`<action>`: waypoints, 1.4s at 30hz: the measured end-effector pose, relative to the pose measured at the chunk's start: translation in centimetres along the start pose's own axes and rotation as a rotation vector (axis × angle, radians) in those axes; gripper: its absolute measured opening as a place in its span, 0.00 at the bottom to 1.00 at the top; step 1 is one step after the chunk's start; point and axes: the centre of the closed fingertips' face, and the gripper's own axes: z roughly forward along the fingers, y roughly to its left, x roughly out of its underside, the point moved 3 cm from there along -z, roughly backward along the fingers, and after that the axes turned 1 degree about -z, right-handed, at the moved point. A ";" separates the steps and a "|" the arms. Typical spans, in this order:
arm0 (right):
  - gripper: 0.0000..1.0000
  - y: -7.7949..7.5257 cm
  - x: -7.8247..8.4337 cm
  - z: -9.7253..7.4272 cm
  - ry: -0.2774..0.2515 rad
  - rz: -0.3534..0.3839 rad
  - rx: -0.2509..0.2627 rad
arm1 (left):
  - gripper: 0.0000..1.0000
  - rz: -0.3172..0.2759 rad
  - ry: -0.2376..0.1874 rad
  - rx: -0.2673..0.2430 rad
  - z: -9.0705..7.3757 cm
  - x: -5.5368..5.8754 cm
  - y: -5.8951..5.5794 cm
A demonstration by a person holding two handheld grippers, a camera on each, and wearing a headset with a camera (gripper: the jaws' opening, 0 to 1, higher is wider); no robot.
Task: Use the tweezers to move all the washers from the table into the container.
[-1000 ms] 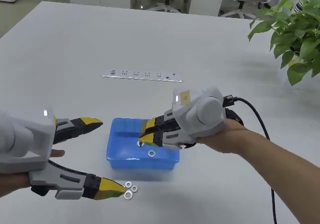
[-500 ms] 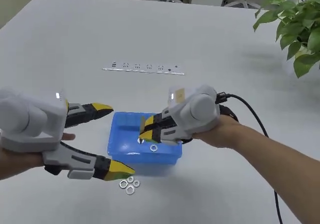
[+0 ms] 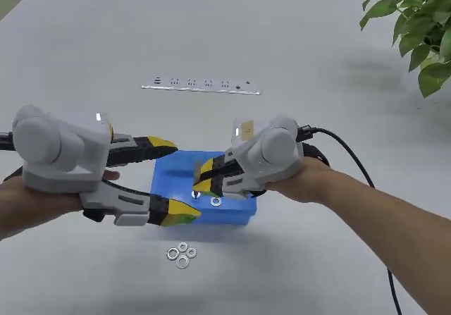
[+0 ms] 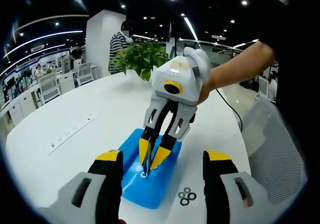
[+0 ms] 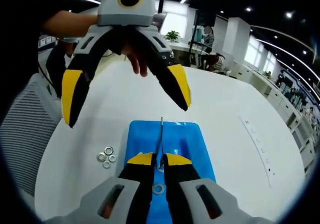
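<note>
A blue container (image 3: 173,188) sits on the white table, also seen from the grippers (image 4: 152,186) (image 5: 187,139). One washer (image 3: 215,202) (image 5: 159,188) lies inside it. A small cluster of washers (image 3: 182,253) (image 4: 186,196) (image 5: 106,157) rests on the table just in front of it. My right gripper (image 3: 206,177) (image 5: 158,159) is shut on thin metal tweezers (image 5: 160,134), whose tips (image 4: 146,173) point down into the container. I cannot tell if the tips hold a washer. My left gripper (image 3: 177,181) (image 4: 163,156) is open and empty, with its jaws around the container's left end.
A white power strip (image 3: 201,86) lies flat farther back on the table. A potted plant (image 3: 419,26) stands at the far right. The right gripper's black cable (image 3: 352,167) trails over the person's forearm. Office chairs stand beyond the table.
My left gripper has risen from beside the loose washers and moved towards the container. My right gripper stays over the container with the tweezers. The head camera has tilted down.
</note>
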 end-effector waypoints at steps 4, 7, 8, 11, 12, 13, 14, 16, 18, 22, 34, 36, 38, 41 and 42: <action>0.08 0.1 0.3 0.4 0.009 -0.003 -0.014 | 0.59 0.008 0.001 0.013 0.5 -0.1 0.4; 0.08 0.1 0.4 0.5 0.009 0.000 -0.020 | 0.50 0.020 0.009 0.017 0.9 0.0 0.7; 0.08 0.1 0.4 0.6 0.002 0.006 -0.020 | 0.46 0.026 0.014 0.017 1.0 0.0 0.8; 0.08 0.0 0.3 0.6 -0.001 0.006 -0.022 | 0.33 0.032 0.020 0.018 1.2 0.0 1.2; 0.08 0.0 0.3 0.6 -0.001 0.005 -0.023 | 0.29 0.035 0.022 0.017 1.3 0.1 1.3; 0.08 0.0 0.3 0.6 0.000 0.002 -0.025 | 0.26 0.050 0.025 0.009 1.3 0.0 1.6; 0.08 0.1 0.3 0.7 -0.001 0.000 -0.026 | 0.24 0.050 0.025 0.012 1.4 0.0 1.6; 0.08 0.1 0.2 0.7 0.000 -0.001 -0.026 | 0.19 0.053 0.018 0.024 1.5 -0.2 1.6; 0.08 0.1 0.3 0.7 0.000 0.000 -0.026 | 0.13 0.068 0.026 0.029 1.6 -0.3 1.6; 0.09 0.2 0.3 0.6 0.000 -0.005 -0.024 | 0.09 0.082 0.025 0.035 1.6 -0.4 1.6; 0.11 0.2 0.2 0.5 0.011 -0.025 -0.017 | 0.06 0.102 0.032 0.047 1.5 -0.4 1.5; 0.12 0.2 0.1 0.5 0.010 -0.024 -0.013 | 0.05 0.105 0.036 0.047 1.5 -0.4 1.4; 0.14 0.1 0.1 0.4 0.009 -0.021 -0.009 | 0.05 0.107 0.038 0.047 1.5 -0.4 1.5; 0.16 0.1 0.0 0.1 0.010 -0.020 -0.003 | 0.05 0.106 0.041 0.038 1.5 -0.4 1.6; 0.17 0.1 0.0 0.0 0.009 -0.013 0.001 | 0.05 0.104 0.042 0.036 1.5 -0.3 1.6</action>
